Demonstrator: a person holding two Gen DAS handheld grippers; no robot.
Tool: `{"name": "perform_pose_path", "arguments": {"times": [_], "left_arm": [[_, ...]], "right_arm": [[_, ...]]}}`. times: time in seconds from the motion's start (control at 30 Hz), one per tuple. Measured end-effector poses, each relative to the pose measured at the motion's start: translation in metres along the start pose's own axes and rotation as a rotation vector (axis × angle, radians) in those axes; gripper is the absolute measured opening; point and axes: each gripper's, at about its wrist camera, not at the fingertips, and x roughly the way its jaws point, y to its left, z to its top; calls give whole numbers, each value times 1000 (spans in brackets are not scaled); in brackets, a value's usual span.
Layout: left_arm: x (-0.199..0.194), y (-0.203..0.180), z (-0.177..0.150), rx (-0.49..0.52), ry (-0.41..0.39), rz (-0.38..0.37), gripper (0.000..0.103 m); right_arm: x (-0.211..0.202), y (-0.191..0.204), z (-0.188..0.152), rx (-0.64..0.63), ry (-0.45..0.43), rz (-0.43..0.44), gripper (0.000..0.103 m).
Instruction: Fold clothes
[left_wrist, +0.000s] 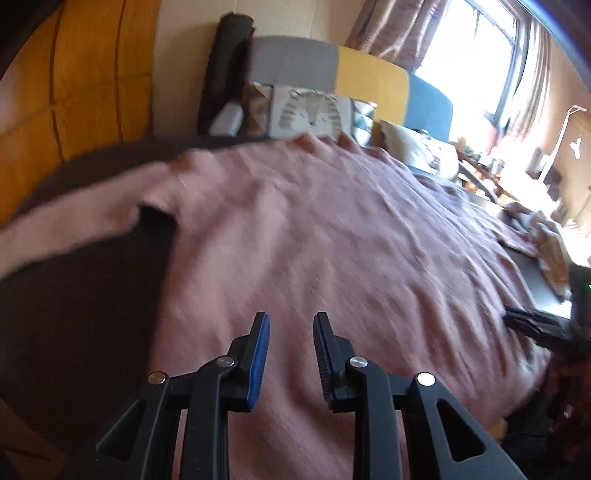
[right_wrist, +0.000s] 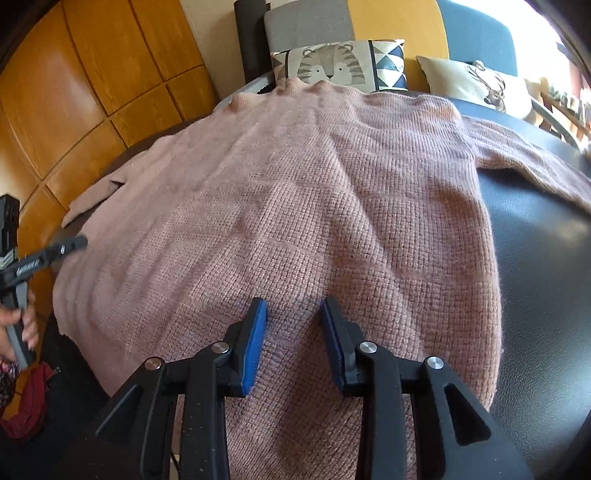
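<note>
Sweater (right_wrist: 288, 206) in pink knit, spread flat on the dark couch seat (right_wrist: 535, 258), collar toward the tiger cushion (right_wrist: 332, 66), one sleeve (left_wrist: 66, 225) trailing off to the left of the body and the other sleeve (right_wrist: 535, 162) off to the right. Left of the sweater, your left gripper (left_wrist: 291, 332) hovers over the lower body with its fingers a narrow gap apart and nothing between them. Right of it, your right gripper (right_wrist: 293, 314) sits low over the hem area, fingers parted slightly wider, also holding nothing; whether the tips touch the knit cannot be told. For a clean first fold, you would likely do best to pinch one layer only at a sleeve or side edge, lift just clear of the sweater, and carry it across toward the midline, keeping the hem square.
</note>
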Motion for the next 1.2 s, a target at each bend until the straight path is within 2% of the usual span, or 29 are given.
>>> {"name": "perform_pose_path", "arguments": {"times": [0.07, 0.2, 0.23, 0.3, 0.47, 0.57, 0.63, 0.77, 0.9, 1.0, 1.13, 1.2], "left_arm": [[11, 14, 19, -47, -16, 8, 24], [44, 30, 36, -103, 10, -3, 24], [51, 30, 37, -96, 21, 21, 24], [68, 34, 36, -69, 68, 124, 24], [65, 40, 24, -23, 64, 167, 25], [59, 37, 22, -1, 65, 149, 25], [56, 44, 22, -42, 58, 109, 25], [44, 80, 26, -221, -1, 30, 25], [36, 133, 32, -388, -35, 81, 25], [35, 184, 37, -551, -47, 111, 25], [41, 241, 37, -759, -32, 99, 26], [45, 258, 36, -834, -35, 63, 26]], "right_arm": [[1, 2, -1, 2, -5, -8, 34], [1, 7, 0, -26, -16, -36, 33], [1, 7, 1, -27, -16, -36, 33], [1, 6, 1, -27, -17, -33, 33], [2, 5, 1, -29, -17, -30, 33], [4, 8, 3, -29, -6, -33, 33], [3, 8, 3, -15, 3, -29, 33], [3, 8, 6, 5, 26, -26, 34], [3, 9, 5, 3, 32, -35, 34], [3, 10, 6, 8, 33, -41, 34], [4, 10, 7, 14, 34, -46, 34], [4, 10, 7, 17, 36, -47, 34]]}}
